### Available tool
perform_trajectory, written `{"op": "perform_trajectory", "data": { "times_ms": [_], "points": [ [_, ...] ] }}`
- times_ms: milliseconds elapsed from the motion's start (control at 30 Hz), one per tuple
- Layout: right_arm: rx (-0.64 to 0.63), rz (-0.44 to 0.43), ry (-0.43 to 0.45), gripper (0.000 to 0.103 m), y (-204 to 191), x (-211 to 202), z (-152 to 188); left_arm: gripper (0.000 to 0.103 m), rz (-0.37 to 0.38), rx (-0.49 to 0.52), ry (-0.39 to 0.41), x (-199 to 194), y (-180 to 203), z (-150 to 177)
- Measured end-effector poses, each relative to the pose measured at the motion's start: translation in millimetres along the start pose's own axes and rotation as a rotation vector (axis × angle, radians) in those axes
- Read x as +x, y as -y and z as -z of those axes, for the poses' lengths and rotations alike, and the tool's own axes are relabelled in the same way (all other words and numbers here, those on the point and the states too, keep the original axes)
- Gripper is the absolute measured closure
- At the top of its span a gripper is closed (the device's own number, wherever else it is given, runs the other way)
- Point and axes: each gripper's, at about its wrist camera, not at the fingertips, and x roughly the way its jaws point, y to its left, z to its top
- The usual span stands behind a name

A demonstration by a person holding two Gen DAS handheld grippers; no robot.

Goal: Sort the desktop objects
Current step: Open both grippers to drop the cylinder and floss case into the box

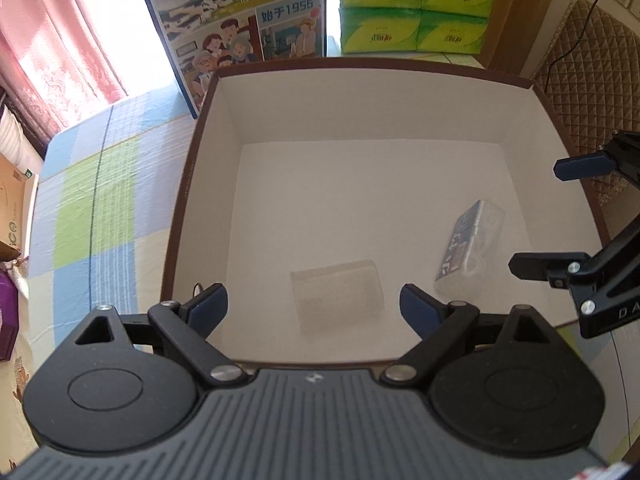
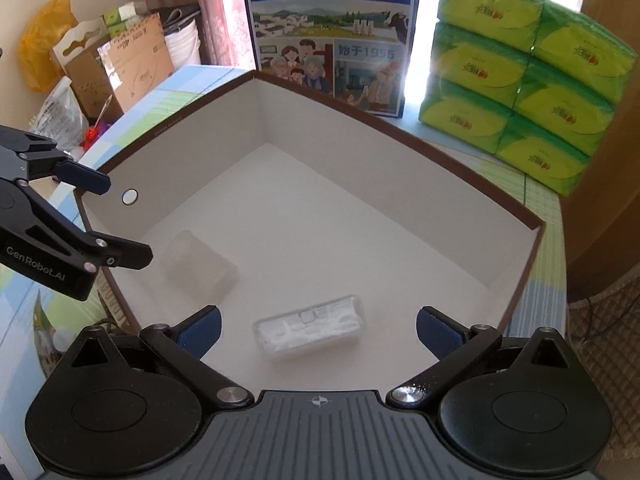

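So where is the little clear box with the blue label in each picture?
Left wrist view: the clear box with the blue label lies at the right of the big box's floor.
Right wrist view: low centre, between the fingers.
Shared landmark: the milk carton.

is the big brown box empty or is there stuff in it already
Not empty. Two small clear plastic cases lie flat on the box floor: a plain one and one with a blue label. Both open claws hold nothing.

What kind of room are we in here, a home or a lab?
Most likely a home, perhaps a dining or living room. A table under a checked cloth holds a milk carton box and stacked tissue packs, with pink curtains at the window and cardboard clutter alongside.
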Motion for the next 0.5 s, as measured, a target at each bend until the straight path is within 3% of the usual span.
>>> {"op": "perform_trajectory", "data": {
  "times_ms": [500],
  "points": [
    [0.088,0.076,0.093,0.002,-24.4,-52.8,18.5,0.012,0.030,0.041,0.095,-56.1,7.6,26.4]
  ]
}}
